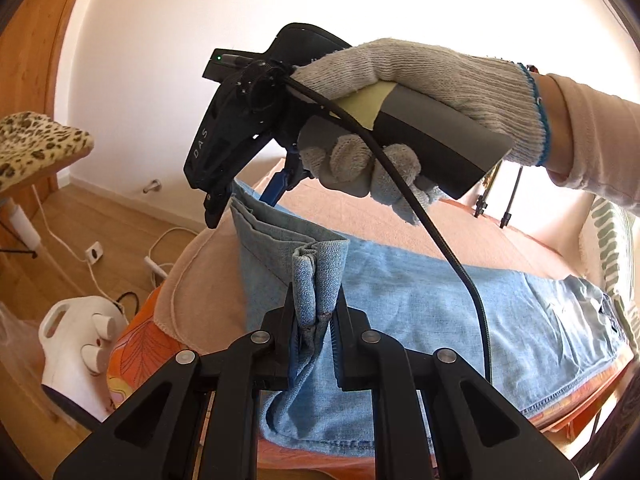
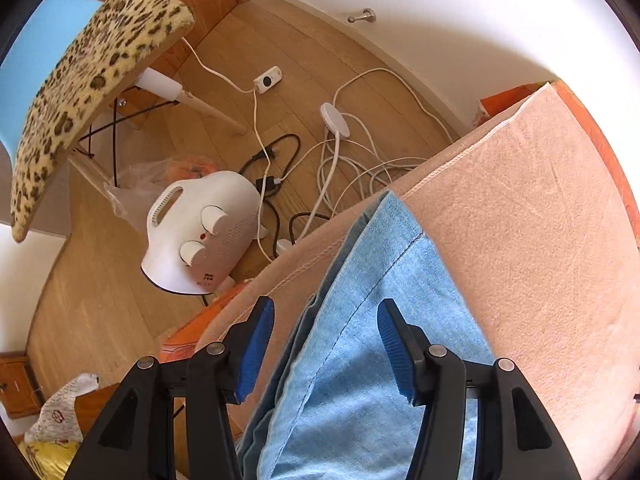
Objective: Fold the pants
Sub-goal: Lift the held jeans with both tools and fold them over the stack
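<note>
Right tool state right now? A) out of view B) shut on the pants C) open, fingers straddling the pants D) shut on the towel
C: the right tool stands open, its blue pads apart on either side of the pants, gripping nothing.

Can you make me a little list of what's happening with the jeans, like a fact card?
item: light blue jeans
lying on: peach towel spread over the bed
left gripper: shut, pinching a bunched hem of the jeans
right gripper: open, fingers either side of the jeans edge, not yet closed
on the floor: white fan heater, tangled cables
nearby: leopard-print chair
</note>
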A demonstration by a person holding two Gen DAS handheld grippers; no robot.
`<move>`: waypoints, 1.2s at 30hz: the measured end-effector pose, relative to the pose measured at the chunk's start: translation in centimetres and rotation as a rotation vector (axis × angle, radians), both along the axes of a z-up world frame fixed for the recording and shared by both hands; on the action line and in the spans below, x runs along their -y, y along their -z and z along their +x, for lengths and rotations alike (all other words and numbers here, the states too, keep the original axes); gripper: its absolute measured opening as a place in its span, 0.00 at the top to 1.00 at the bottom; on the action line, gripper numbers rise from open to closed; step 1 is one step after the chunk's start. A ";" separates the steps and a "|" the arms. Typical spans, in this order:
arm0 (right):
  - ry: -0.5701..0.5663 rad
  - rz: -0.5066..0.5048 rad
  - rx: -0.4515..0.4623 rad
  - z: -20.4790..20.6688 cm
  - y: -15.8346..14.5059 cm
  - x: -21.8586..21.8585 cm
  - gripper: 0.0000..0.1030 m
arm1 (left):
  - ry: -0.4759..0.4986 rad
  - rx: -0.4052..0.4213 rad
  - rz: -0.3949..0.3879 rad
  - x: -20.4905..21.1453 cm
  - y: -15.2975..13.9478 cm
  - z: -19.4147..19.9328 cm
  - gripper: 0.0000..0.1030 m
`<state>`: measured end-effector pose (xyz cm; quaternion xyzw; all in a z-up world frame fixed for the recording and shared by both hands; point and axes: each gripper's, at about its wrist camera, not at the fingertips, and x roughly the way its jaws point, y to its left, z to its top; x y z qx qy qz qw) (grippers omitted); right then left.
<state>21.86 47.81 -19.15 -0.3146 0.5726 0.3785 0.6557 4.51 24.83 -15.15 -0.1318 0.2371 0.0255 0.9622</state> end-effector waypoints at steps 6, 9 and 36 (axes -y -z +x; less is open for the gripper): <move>-0.007 -0.023 0.025 0.3 0.2 0.9 0.73 | 0.068 -0.010 0.002 1.2 -0.7 -0.1 0.89; 0.009 0.032 0.038 0.6 -1.3 2.8 0.84 | 0.090 -0.008 -0.047 0.6 -1.4 0.1 0.89; 0.317 0.413 0.065 4.7 -14.5 31.4 0.96 | 0.413 0.014 0.044 17.1 -10.9 2.9 0.89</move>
